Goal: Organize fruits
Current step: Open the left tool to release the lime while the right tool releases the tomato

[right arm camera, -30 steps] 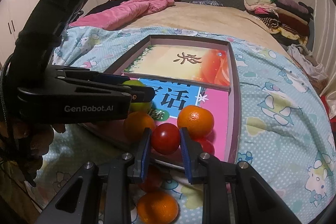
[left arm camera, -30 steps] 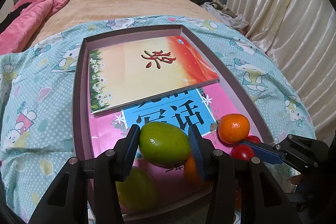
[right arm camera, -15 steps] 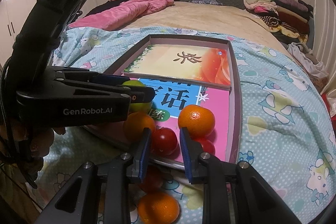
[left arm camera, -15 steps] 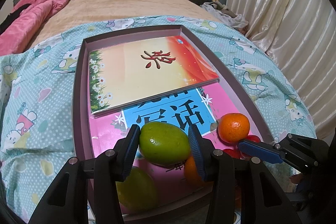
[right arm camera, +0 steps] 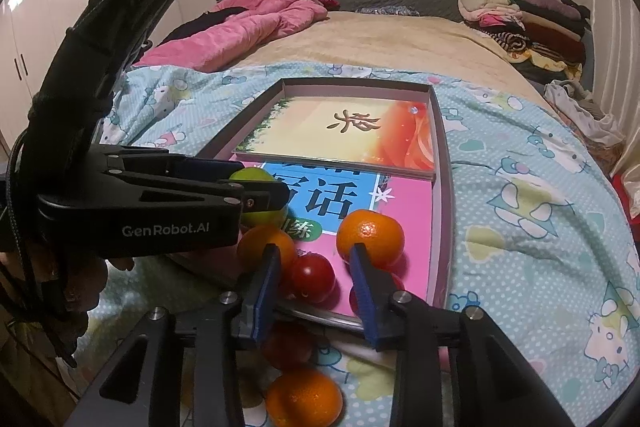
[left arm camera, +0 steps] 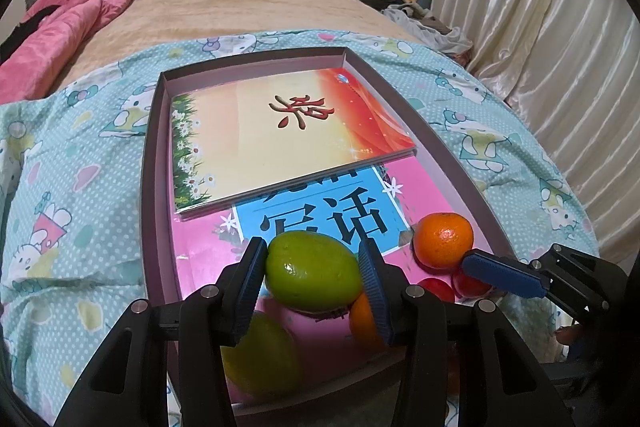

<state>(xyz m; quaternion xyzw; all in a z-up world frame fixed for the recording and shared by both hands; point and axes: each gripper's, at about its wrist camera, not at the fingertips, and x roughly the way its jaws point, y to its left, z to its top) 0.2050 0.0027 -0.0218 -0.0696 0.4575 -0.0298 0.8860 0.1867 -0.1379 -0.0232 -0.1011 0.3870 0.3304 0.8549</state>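
My left gripper (left arm camera: 313,269) is shut on a green mango (left arm camera: 312,271) and holds it over the near end of a shallow box (left arm camera: 154,155). A second green fruit (left arm camera: 260,355) lies below it. My right gripper (right arm camera: 316,287) is open; a red tomato (right arm camera: 313,277) sits in the box between its fingers, apart from both pads. An orange (right arm camera: 370,237) lies just beyond the right fingertip, another orange (right arm camera: 264,247) left of the tomato. In the left wrist view the right gripper's blue finger (left arm camera: 500,273) sits beside the orange (left arm camera: 443,240).
Two printed books (left arm camera: 288,131) cover the box floor. An orange (right arm camera: 304,397) and a tomato (right arm camera: 288,345) lie on the blue cartoon sheet (right arm camera: 520,211) outside the box's near edge. Pink bedding (right arm camera: 256,23) and folded clothes (right arm camera: 516,15) lie at the far end of the bed.
My right gripper has opened and let go of the red tomato, which now rests in the box. My left gripper has held still with the mango.
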